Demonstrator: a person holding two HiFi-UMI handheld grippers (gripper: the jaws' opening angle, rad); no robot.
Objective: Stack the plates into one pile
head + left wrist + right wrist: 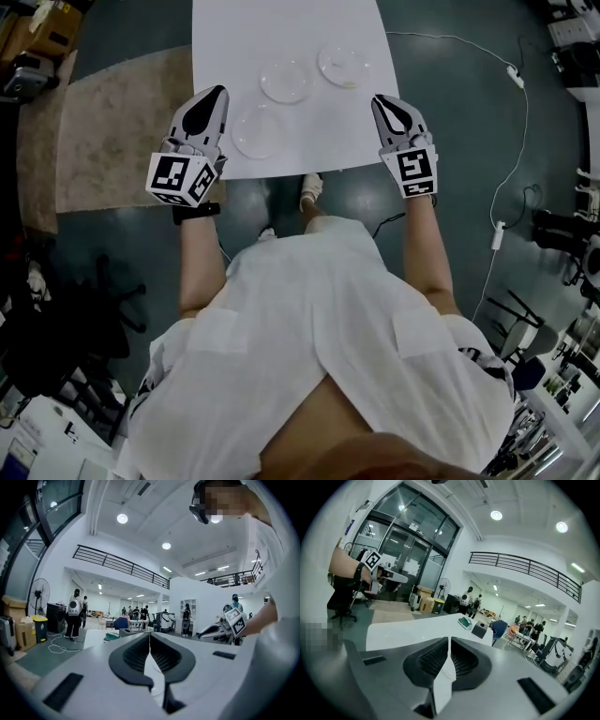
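Left tool is fully closed and empty; right tool is closed too, gripping nothing.

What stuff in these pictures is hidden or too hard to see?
- Head view: the table's far end is cut off by the top edge.
- Head view: a pale speck on the far right plate is too small to name.
- Left gripper view: no plate shows; the left tongs' own body fills the lower picture.
- Right gripper view: the distant people are too small to make out.
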